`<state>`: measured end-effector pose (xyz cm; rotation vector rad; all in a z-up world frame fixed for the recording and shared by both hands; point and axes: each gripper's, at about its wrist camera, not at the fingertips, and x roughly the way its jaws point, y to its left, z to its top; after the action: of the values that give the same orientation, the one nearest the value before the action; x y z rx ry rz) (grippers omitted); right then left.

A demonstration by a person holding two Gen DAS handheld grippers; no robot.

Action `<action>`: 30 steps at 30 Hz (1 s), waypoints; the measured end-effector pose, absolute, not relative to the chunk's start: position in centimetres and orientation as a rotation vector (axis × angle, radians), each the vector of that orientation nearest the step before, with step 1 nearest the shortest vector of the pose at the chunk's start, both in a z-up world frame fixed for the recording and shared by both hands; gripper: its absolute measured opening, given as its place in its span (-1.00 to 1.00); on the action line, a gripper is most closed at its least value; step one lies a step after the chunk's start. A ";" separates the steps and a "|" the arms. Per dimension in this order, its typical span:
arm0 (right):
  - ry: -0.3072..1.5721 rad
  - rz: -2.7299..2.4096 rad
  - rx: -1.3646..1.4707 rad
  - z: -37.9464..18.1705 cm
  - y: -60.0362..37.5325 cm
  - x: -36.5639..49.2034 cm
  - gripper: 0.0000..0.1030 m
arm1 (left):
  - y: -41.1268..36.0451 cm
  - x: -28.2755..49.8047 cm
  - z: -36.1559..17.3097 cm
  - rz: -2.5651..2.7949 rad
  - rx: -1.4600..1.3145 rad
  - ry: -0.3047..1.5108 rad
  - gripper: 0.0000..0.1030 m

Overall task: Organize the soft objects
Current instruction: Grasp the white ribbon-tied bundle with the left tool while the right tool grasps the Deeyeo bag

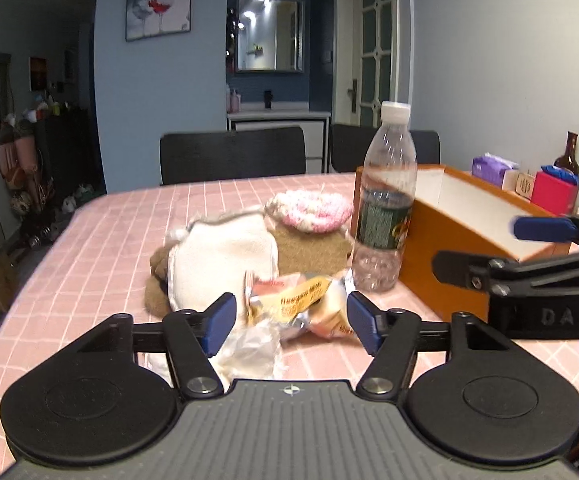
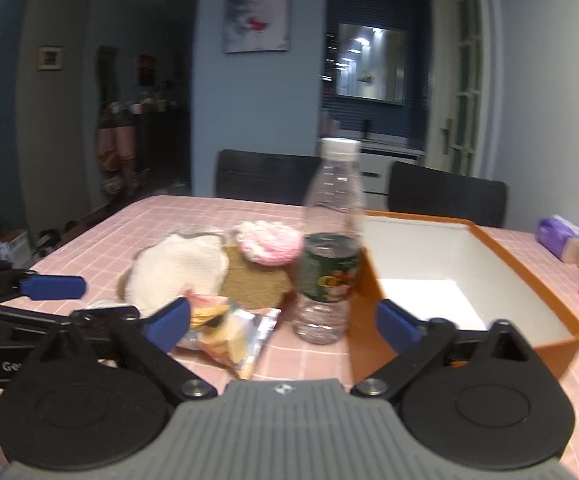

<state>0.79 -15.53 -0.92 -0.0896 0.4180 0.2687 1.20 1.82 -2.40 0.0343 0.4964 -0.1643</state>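
Here the left gripper (image 1: 291, 322) stood apart around the snack packet (image 1: 297, 300) on the pink table (image 1: 109, 240), pads not pressing; the right gripper (image 2: 283, 326) gaped near the bottle (image 2: 329, 248), beside the orange box (image 2: 529, 280).

Right gripper (image 2: 283, 326) sits low in the frame, jaws apart, nothing pinched. A clear water bottle (image 2: 331, 240) stands dead center, touching the orange box (image 2: 529, 280) at right. Left of it: snack packet (image 2: 235, 330), white plush (image 2: 177, 268), pink knit piece (image 2: 269, 242), all on a pink checked tablecloth (image 2: 161, 216).
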 end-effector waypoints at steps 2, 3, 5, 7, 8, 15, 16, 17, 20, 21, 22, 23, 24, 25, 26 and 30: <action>0.430 0.314 -0.111 -1.4 -14.7 1.3 0.65 | 2.6 1.4 -2.9 -0.161 0.028 0.521 0.37; 0.437 0.337 -0.115 -1.7 -14.3 1.6 0.58 | 3.0 1.5 -3.2 -0.153 0.027 0.529 0.37; 0.459 0.373 -0.121 -2.4 -13.7 2.3 0.52 | 3.8 1.7 -3.7 -0.141 0.025 0.542 0.46; 0.484 0.403 -0.133 -3.2 -13.2 3.3 0.52 | 4.3 2.0 -4.3 -0.127 0.043 0.562 0.74; 0.500 0.414 -0.145 -3.7 -12.9 3.8 0.52 | 4.5 2.1 -4.7 -0.132 0.066 0.573 0.77; 0.585 0.448 -0.204 -6.1 -11.8 7.1 0.48 | 6.7 3.0 -6.5 -0.114 -0.100 0.704 0.77; 0.584 0.459 -0.201 -6.2 -11.7 7.5 0.40 | 7.0 2.7 -6.7 -0.120 -0.148 0.710 0.72; 0.584 0.471 -0.202 -6.1 -11.5 7.9 0.36 | 7.2 2.5 -6.7 -0.121 -0.183 0.716 0.64; 0.560 0.514 -0.231 -5.8 -10.3 8.9 0.24 | 8.1 2.0 -6.9 -0.125 -0.287 0.734 0.62; 0.546 0.522 -0.248 -5.7 -9.8 9.3 0.23 | 8.5 2.0 -6.9 -0.120 -0.332 0.744 0.62; 0.536 0.527 -0.263 -5.7 -9.3 9.7 0.17 | 8.8 1.9 -6.9 -0.114 -0.373 0.751 0.62; 0.529 0.529 -0.277 -5.8 -8.7 10.1 0.13 | 9.1 1.9 -6.9 -0.114 -0.406 0.757 0.63; 0.527 0.541 -0.283 -5.9 -8.3 10.5 0.10 | 9.4 1.8 -6.9 -0.119 -0.438 0.757 0.64; 0.530 0.558 -0.288 -6.1 -7.9 10.8 0.06 | 9.6 1.8 -6.9 -0.119 -0.467 0.755 0.67; 0.534 0.572 -0.296 -6.4 -7.5 11.0 0.04 | 9.8 1.9 -6.9 -0.118 -0.489 0.754 0.68; 0.546 0.591 -0.332 -7.5 -6.6 11.0 -0.02 | 10.5 2.4 -7.0 -0.094 -0.556 0.766 0.69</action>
<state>10.99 -6.60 -7.48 -0.3318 0.5460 0.5907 2.42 10.47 -6.98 -0.5555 0.7662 -0.0941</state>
